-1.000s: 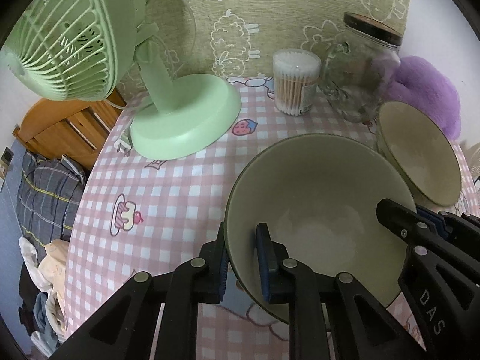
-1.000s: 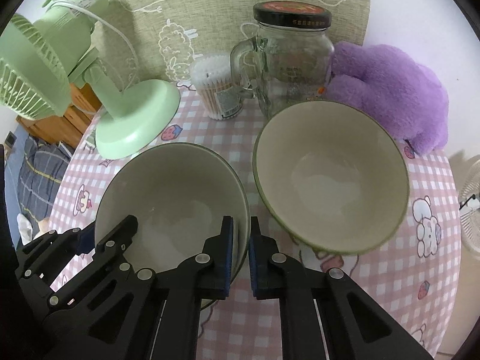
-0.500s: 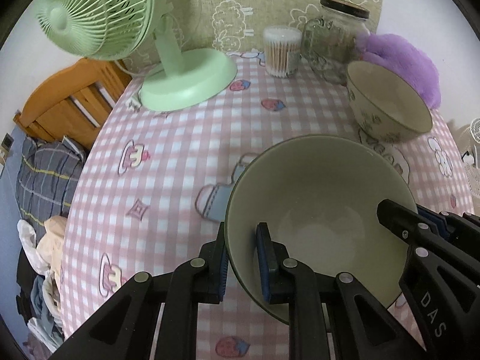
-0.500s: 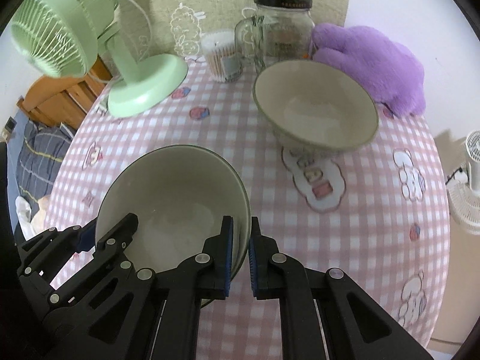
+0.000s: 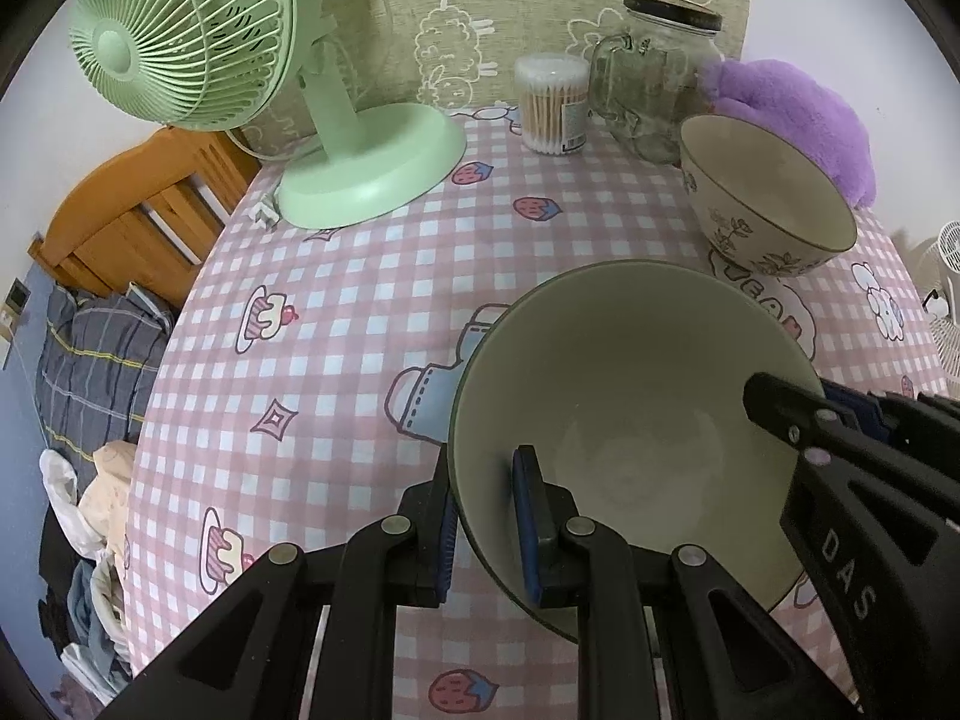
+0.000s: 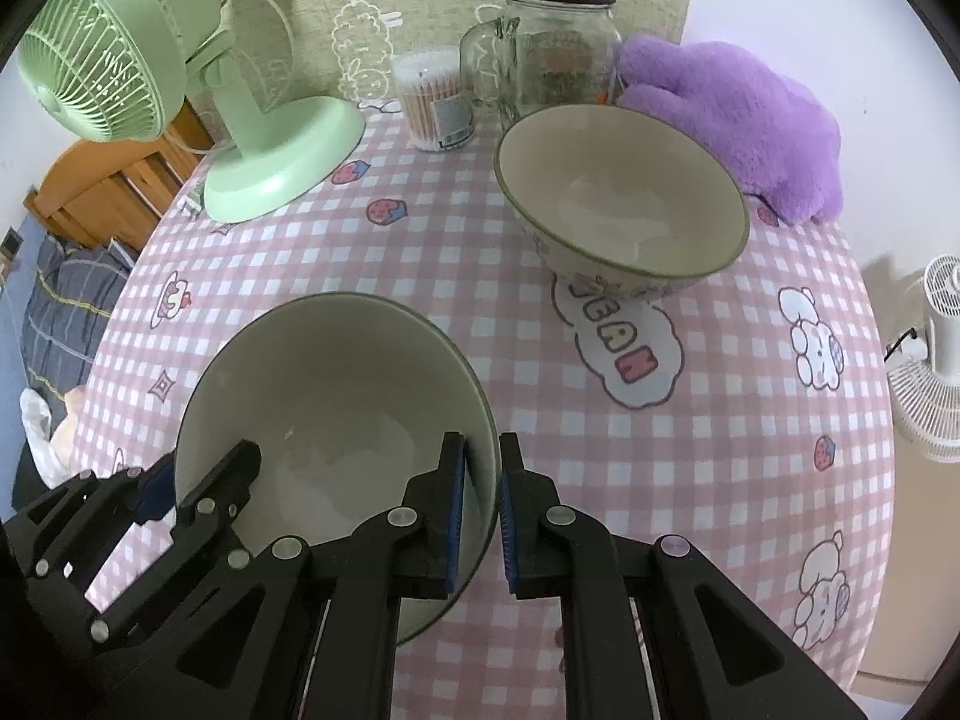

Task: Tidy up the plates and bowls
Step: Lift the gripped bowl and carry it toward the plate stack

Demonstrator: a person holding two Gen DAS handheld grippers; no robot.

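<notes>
**Two-gripper hold on green-rimmed bowl above checked tablecloth**

Left gripper (image 5: 487,516): clamped on the near-left rim of the pale green bowl (image 5: 630,396), one blue pad (image 5: 528,516) inside the wall, the other outside. Right gripper (image 6: 480,516): clamped on the opposite rim of the same bowl, likewise one pad inside, one outside. Each gripper visible at the edge of the other wrist view.

Held bowl: empty, upright, mouth tilted slightly toward the cameras, positioned over the near part of the pink checked tablecloth (image 6: 600,468); contact between bowl base and cloth not determinable.

Second bowl (image 6: 621,198), with floral outer wall: standing on the cloth farther back, well apart from the held bowl, just beside the purple plush toy (image 6: 738,120) and in front of the glass mug jar (image 6: 552,42).

Also at the back: cotton swab tub (image 5: 552,102), green desk fan (image 5: 252,78).
</notes>
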